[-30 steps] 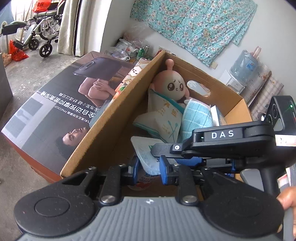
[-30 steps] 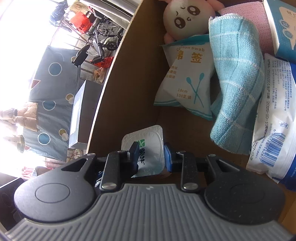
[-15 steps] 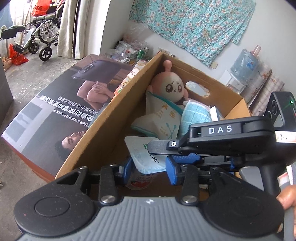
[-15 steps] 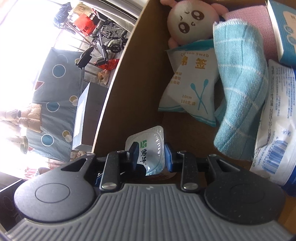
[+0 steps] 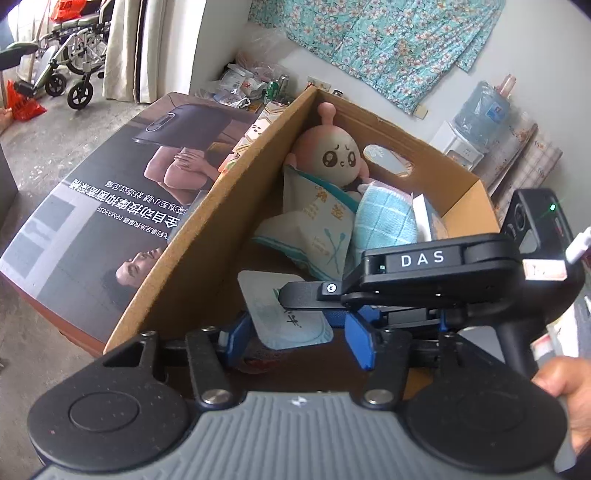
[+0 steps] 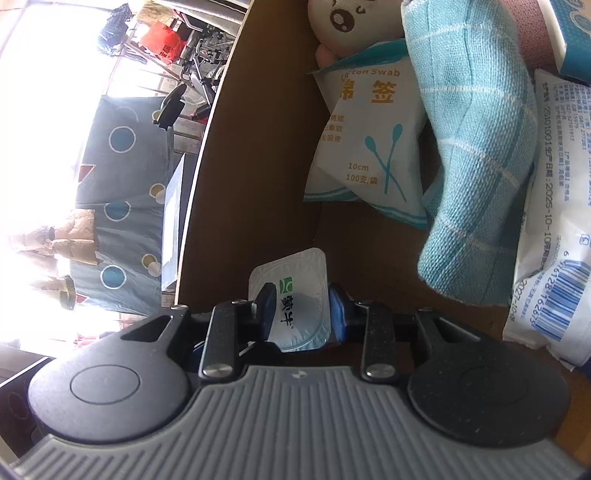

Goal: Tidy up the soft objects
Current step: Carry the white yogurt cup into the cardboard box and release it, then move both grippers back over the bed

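Observation:
A yogurt cup (image 5: 273, 317) (image 6: 299, 280) with a white foil lid hangs low at the near end of the open cardboard box (image 5: 207, 229). My right gripper (image 6: 301, 310) is shut on it, blue pads against both sides; in the left wrist view the right gripper (image 5: 314, 306) reaches in from the right. My left gripper (image 5: 299, 338) straddles the cup with its jaws opening and its pads clear of it. Further in the box lie a pink plush doll (image 5: 336, 158), a cotton swab pack (image 6: 373, 147) and a teal towel (image 6: 476, 147).
A wipes pack (image 6: 554, 221) and a tissue box (image 6: 569, 33) fill the box's right side. A large printed carton (image 5: 110, 206) lies flat to the left of the box. A wheelchair (image 5: 62, 62) and a water bottle (image 5: 480, 114) stand further off. A hand (image 5: 561, 380) holds the right gripper.
The left gripper's jaws have spread apart and let go of the yogurt cup. The right gripper has kept its grip on the cup and barely moved.

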Motion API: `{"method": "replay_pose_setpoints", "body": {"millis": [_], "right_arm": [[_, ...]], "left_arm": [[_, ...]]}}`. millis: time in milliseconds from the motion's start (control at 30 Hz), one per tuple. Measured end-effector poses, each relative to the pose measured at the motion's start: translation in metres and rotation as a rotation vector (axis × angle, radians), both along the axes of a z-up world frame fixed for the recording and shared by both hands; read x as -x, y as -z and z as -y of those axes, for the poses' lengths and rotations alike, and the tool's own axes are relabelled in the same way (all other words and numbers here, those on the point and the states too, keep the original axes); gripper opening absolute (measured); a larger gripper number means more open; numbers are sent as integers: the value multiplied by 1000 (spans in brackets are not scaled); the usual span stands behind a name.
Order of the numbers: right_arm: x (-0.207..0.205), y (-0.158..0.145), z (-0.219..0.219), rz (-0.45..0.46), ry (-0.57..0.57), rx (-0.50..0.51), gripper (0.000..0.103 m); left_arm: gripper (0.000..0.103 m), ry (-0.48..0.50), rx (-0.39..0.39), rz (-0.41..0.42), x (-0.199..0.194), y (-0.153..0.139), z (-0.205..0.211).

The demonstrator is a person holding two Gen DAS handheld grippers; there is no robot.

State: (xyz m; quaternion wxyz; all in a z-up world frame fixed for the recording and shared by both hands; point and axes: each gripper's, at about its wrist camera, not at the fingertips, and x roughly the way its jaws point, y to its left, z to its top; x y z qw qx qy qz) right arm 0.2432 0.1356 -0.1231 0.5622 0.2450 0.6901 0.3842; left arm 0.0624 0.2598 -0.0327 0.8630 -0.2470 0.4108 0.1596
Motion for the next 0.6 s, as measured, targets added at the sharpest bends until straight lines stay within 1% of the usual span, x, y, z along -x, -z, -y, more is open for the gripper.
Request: {"method": "replay_pose_setpoints", "body": {"millis": [33,67,133,200,333,433,500,600], "right_arm": [[0,1,1,-12,3,-7,31],[0,0,1,-22,6,-21,33],[2,-3,0,-24,9,-41,34],[2,-9,-1,-6,9,-42,34],[4,-22,9,18,24,-50,35],[11,-39,27,72,51,-62,36],[16,-53,45,117,77,-81,42],[25,-75,77,184,124,-111,46]], "left_arm": [[64,-6,0,11,2,-3,0],[69,-12,-10,23,4,-6,1],[72,-13,-32,30,6,-13,2],[76,-21,-43,34,9,-18,3],[76,-47,-55,49,19,-28,6],[77,-46,-66,78,30,-38,14],[79,-38,-71,107,38,-46,23],[82,-6,-81,153,47,-55,42]]}}
